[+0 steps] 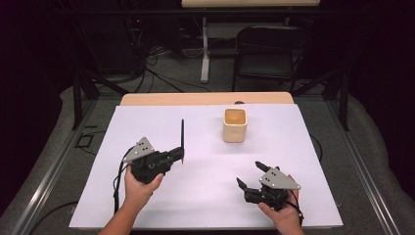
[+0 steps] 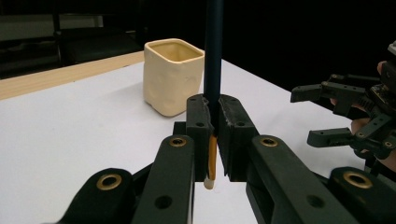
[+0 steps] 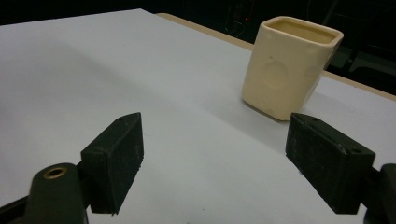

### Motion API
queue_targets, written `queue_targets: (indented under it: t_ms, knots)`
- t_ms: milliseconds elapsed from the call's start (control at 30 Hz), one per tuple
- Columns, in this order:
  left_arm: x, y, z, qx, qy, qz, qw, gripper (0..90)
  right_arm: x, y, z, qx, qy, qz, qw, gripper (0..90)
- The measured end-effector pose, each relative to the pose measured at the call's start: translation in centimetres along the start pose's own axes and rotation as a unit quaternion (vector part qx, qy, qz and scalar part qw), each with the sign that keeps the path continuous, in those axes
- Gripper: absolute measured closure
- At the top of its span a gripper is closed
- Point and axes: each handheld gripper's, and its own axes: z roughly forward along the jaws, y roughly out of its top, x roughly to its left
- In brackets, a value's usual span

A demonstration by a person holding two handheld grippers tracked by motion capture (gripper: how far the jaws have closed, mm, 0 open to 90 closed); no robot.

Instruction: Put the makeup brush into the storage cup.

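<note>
The left gripper (image 1: 180, 156) sits left of the table's middle, held in the person's left hand (image 1: 139, 188). Its jaws are clamped tight on a pencil (image 1: 182, 134), a thin dark stick that stands upright from the jaws in the high view. In the left gripper view the pencil (image 2: 213, 51) runs straight up between the two pads, its dark blue shaft above them and a yellowish stretch with a pale tip below them. The tip hangs just above the white sheet (image 1: 161, 122); whether it touches the sheet I cannot tell.

The cup (image 1: 234, 125) is a cream, square-sided pot with rounded corners. It stands upright on the far part of the sheet, right of the pencil and well apart from it. Its mouth is open, and the inside looks yellowish. In the left gripper view the cup (image 2: 172, 77) shows beyond the jaws, a little to the left of the pencil.

The right gripper (image 1: 248, 175) is at the near right, held in the right hand (image 1: 284, 215). Its jaws are spread wide with nothing between them. In the right gripper view the two pads stand far apart over bare sheet, and the cup (image 3: 289, 67) is beyond them, nearer the right pad. The right gripper (image 2: 327, 114) also shows at the right edge of the left gripper view, jaws apart.
</note>
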Motion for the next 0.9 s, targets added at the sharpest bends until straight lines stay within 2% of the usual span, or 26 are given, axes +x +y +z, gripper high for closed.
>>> queue_targets:
  t_ms: [67,167,300,333,400,500,767,900]
  knots:
    - [-0.1,0.0,0.1,-0.001,-0.003,0.000,1.0000,83.4,0.0,0.3,-0.1,0.003,0.008,0.006,0.9999,19.5]
    - [-0.3,0.0,0.3,0.001,-0.006,0.000,1.0000,83.4,-0.1,0.6,-0.1,0.003,0.035,0.011,0.9993,19.7]
    - [-0.6,0.1,0.4,0.000,-0.008,0.002,1.0000,83.4,-0.1,1.3,-0.1,-0.005,0.049,0.012,0.9987,18.4]
    - [-0.6,0.1,0.4,0.000,-0.016,0.003,0.9999,83.4,-0.1,1.5,-0.1,-0.008,0.047,0.016,0.9988,16.4]
    - [-0.7,0.2,0.4,-0.001,-0.009,0.005,0.9999,83.4,-0.1,1.9,-0.3,-0.015,0.038,0.018,0.9990,14.7]
    - [-0.8,0.3,0.4,-0.003,-0.012,0.006,0.9999,83.4,-0.2,2.6,-0.6,-0.022,0.024,0.026,0.9991,14.4]
    - [-1.2,0.7,0.6,0.001,-0.012,0.014,0.9998,83.4,-0.5,4.2,-0.3,-0.019,0.033,0.029,0.9988,13.8]
    - [-1.3,1.0,0.8,0.001,-0.012,0.017,0.9998,83.4,-0.3,4.7,0.1,-0.013,0.049,0.018,0.9986,10.9]
